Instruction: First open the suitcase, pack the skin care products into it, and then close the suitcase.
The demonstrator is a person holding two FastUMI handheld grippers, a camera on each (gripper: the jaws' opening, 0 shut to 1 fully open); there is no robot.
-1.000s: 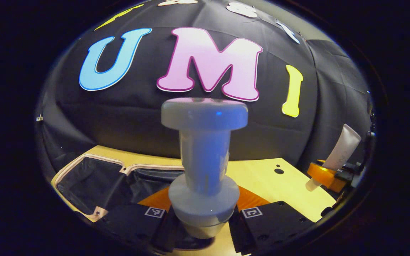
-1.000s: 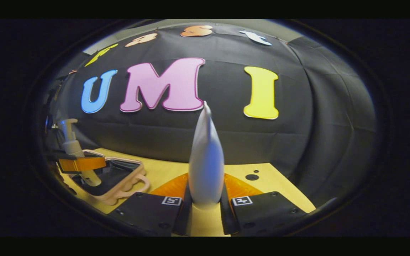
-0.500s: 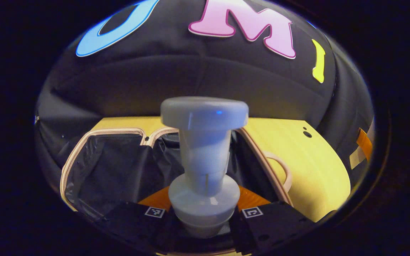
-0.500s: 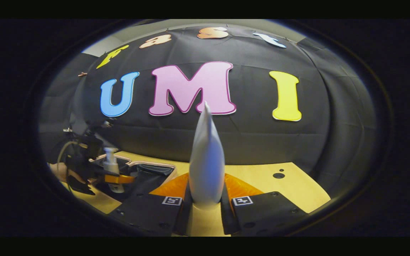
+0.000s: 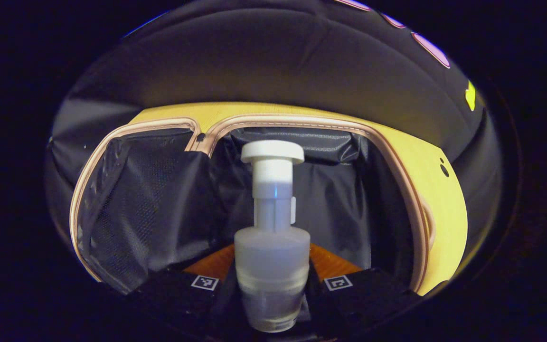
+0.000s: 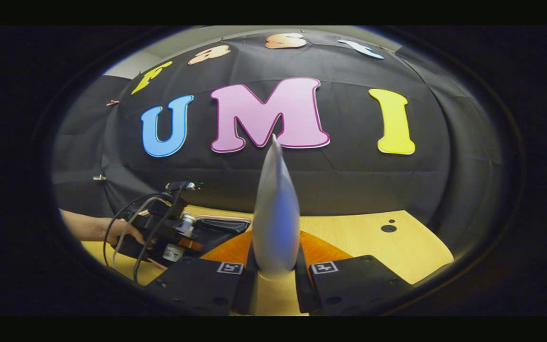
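Suitcase (image 5: 411,199) lies open; I have my left gripper (image 5: 272,289) clamping the pump bottle (image 5: 272,256) above it, right gripper (image 6: 274,278) pinching the tube (image 6: 276,213).

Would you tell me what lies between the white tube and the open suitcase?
In the right gripper view, bare wooden table separates the white tube from the suitcase.

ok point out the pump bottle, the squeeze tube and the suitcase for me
pump bottle (image 5: 272,259), left gripper view, on its collar above the left tool.
squeeze tube (image 6: 276,213), right gripper view, on the middle of its body.
suitcase (image 5: 399,164), left gripper view, on the pale rim of the open right half.
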